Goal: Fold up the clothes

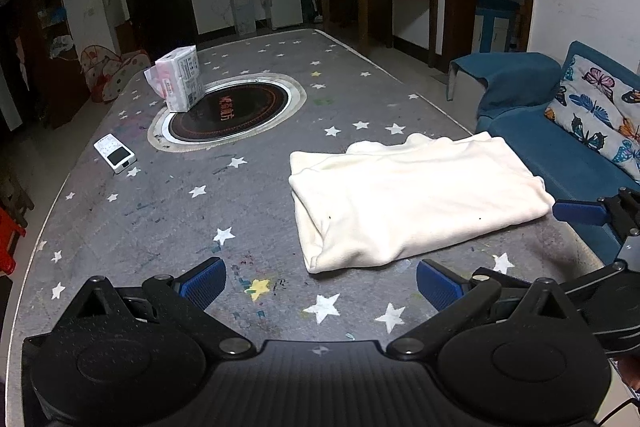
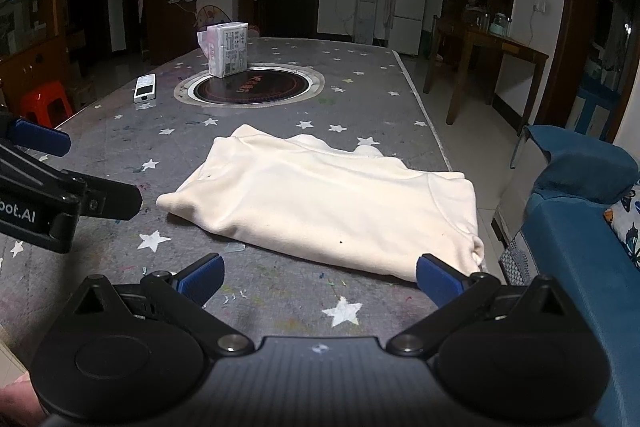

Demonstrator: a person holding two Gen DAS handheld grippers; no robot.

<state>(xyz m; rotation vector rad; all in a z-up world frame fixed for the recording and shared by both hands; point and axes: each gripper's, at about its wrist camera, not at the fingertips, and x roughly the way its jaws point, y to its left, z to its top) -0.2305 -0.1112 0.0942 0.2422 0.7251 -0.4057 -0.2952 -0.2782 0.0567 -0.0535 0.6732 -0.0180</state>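
A cream garment (image 1: 416, 197) lies folded into a thick rectangle on the grey star-patterned tabletop (image 1: 180, 211), toward its right side. My left gripper (image 1: 320, 283) hovers open just short of the garment's near edge, nothing between its blue pads. In the right wrist view the same garment (image 2: 332, 203) lies ahead, and my right gripper (image 2: 318, 277) is open and empty, its right pad close to the garment's near right corner. The right gripper's blue fingertip (image 1: 580, 211) shows at the left view's right edge; the left gripper's fingertip (image 2: 38, 137) shows at the right view's left edge.
A round dark hotplate inset (image 1: 228, 113) sits mid-table with a white tissue pack (image 1: 180, 79) on its rim and a white remote (image 1: 115, 153) nearby. A blue sofa (image 1: 568, 143) with a butterfly cushion borders the table's right side. A red stool (image 2: 44, 103) stands at left.
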